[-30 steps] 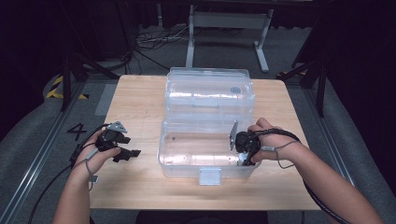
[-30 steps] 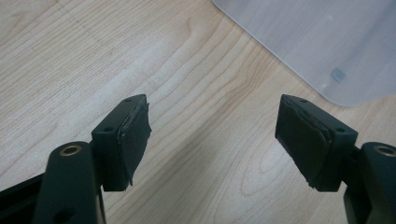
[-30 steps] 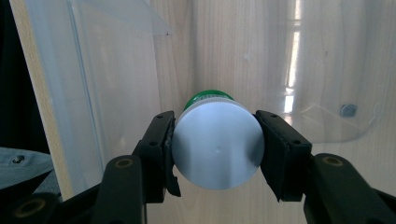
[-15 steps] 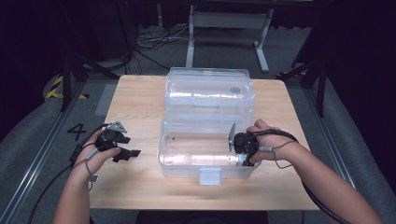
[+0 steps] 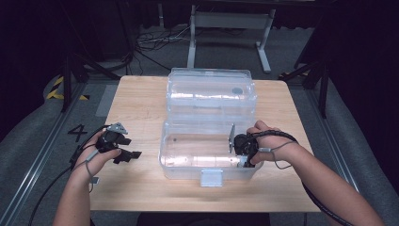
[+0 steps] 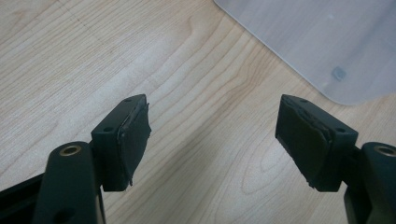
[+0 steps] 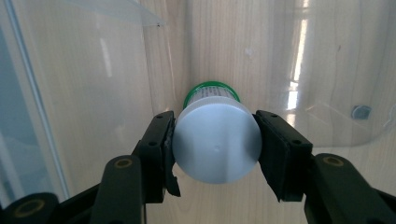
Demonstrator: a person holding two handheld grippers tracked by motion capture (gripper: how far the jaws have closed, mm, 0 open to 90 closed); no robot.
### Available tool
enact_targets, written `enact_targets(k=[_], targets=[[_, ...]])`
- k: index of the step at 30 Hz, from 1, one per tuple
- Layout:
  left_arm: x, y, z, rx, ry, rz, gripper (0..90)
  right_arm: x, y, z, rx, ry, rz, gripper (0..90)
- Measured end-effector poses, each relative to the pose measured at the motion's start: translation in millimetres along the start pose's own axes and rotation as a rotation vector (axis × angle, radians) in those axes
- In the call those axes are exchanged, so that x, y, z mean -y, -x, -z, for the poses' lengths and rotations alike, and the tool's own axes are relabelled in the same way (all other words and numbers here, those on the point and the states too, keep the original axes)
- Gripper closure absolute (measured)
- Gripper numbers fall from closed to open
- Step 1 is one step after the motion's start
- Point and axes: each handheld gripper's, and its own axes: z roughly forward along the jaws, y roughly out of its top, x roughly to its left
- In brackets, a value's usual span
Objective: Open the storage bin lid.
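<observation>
A clear plastic box (image 5: 175,141) stands on the wooden table with its lid (image 5: 211,89) folded back. Inside the box's right end, my right gripper (image 5: 243,151) points down and is shut on a white bottle (image 7: 215,144) with a green cap (image 7: 211,87). The cap end faces the box floor, and both pads (image 7: 164,140) press the bottle's sides. My left gripper (image 5: 124,153) rests on the table left of the box. It is open, with bare wood between its pads (image 6: 135,135). A corner of the box (image 6: 327,42) lies just beyond it.
The table (image 5: 141,99) has free wood left of the box and along its front edge. A latch tab (image 5: 211,177) sticks out at the box's front. Metal frame legs and cables lie on the floor behind the table.
</observation>
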Motion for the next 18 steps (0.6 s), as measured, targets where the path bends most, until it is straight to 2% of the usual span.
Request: enact_targets(k=[10, 18], targets=[[0.1, 0.1, 0.7, -0.002, 0.003, 0.000, 26.7, 0.0, 0.6, 0.6, -0.004, -0.006, 0.004, 49.1], [0.0, 0.3, 0.6, 0.001, 0.003, 0.000, 26.7, 1.6, 0.9, 3.2, -0.003, -0.003, 0.003, 43.8]])
